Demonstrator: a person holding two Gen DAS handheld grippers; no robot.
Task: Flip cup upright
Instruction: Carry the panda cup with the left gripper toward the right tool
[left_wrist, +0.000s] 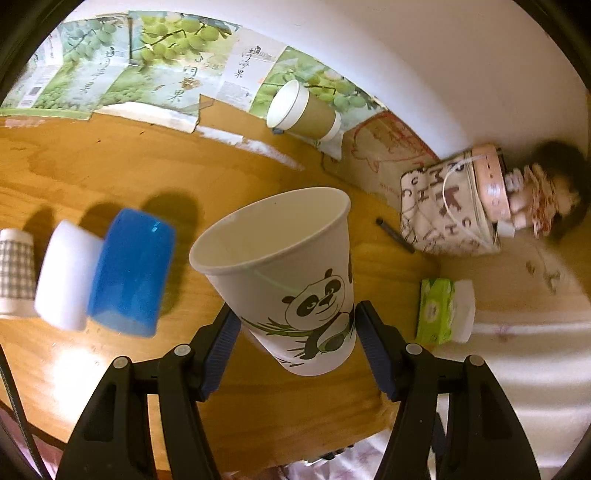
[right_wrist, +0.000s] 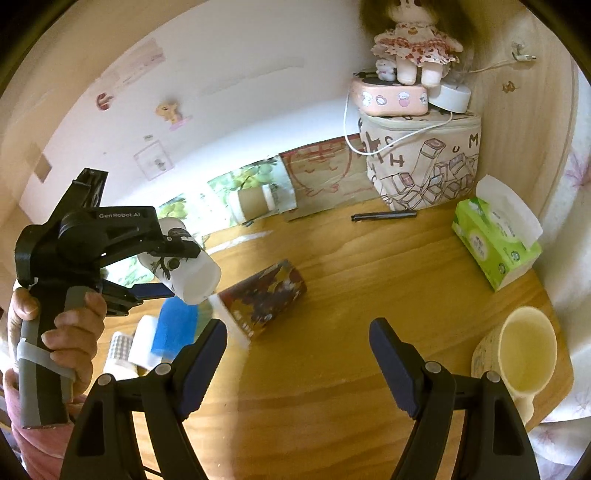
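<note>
A white paper cup with a panda print (left_wrist: 291, 280) is held in my left gripper (left_wrist: 295, 339), whose two pads press on its lower sides. The cup is lifted off the wooden table and tilted, its open mouth towards the far side. In the right wrist view the same cup (right_wrist: 184, 266) hangs on its side in the left gripper (right_wrist: 162, 269) at the left, bottom towards the camera. My right gripper (right_wrist: 299, 365) is open and empty above the table, near a dark printed cup (right_wrist: 262, 299) lying on its side.
A blue cup (left_wrist: 129, 273), a white cup (left_wrist: 64, 273) and a checked cup (left_wrist: 14, 273) lie at the left. A brown cup (left_wrist: 306, 110) lies at the back. A patterned bag (right_wrist: 421, 158), a pen (right_wrist: 384, 215), a green tissue box (right_wrist: 495, 240) and an upright cream mug (right_wrist: 524, 358) are at the right.
</note>
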